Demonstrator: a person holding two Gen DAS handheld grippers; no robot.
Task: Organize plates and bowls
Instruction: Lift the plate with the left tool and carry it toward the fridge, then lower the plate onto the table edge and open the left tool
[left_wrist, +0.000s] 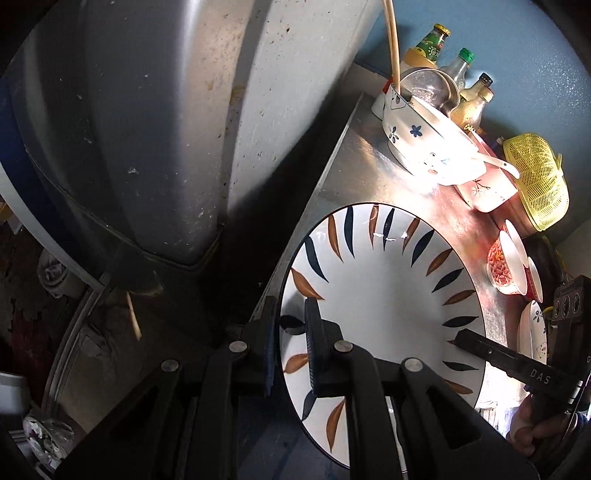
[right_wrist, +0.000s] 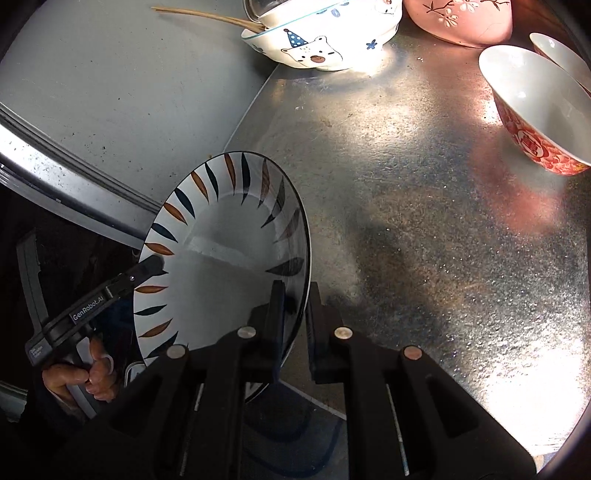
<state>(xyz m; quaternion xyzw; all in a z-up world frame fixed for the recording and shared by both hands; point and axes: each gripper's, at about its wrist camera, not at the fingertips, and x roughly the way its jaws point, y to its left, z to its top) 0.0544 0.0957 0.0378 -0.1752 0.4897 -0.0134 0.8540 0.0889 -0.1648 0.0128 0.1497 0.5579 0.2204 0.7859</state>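
A: What takes up the most room?

B: The shiny galvanized metal counter (right_wrist: 424, 229); a grey painted wall (left_wrist: 280, 92) rises along its left edge. Over the counter's near left corner sits the large round white plate with blue and brown leaf strokes around its rim (left_wrist: 384, 295), tilted, part of it past the counter's edge.

A: Who has hold of it?

B: Both claws. The left gripper (left_wrist: 291, 347) is clamped on the plate's left rim, one black finger above the face and one beneath. The right gripper (right_wrist: 295, 314) is nearly closed on the opposite rim, the edge pinched between its pads. A hand (right_wrist: 88, 373) grips the left tool's handle.

A: And farther back?

B: At the far side stands a white bowl printed with a bear in a party hat (right_wrist: 317, 48), with another bowl nested inside and wooden chopsticks (right_wrist: 207, 16) sticking out. Right of it is a pink bowl with white blossoms (right_wrist: 461, 18), then a red-patterned bowl with a white inside (right_wrist: 535, 122). A yellow plastic basket (left_wrist: 539, 181) sits at the far right, and glass bottles (left_wrist: 461, 70) stand in the far corner against a blue wall (left_wrist: 517, 55).
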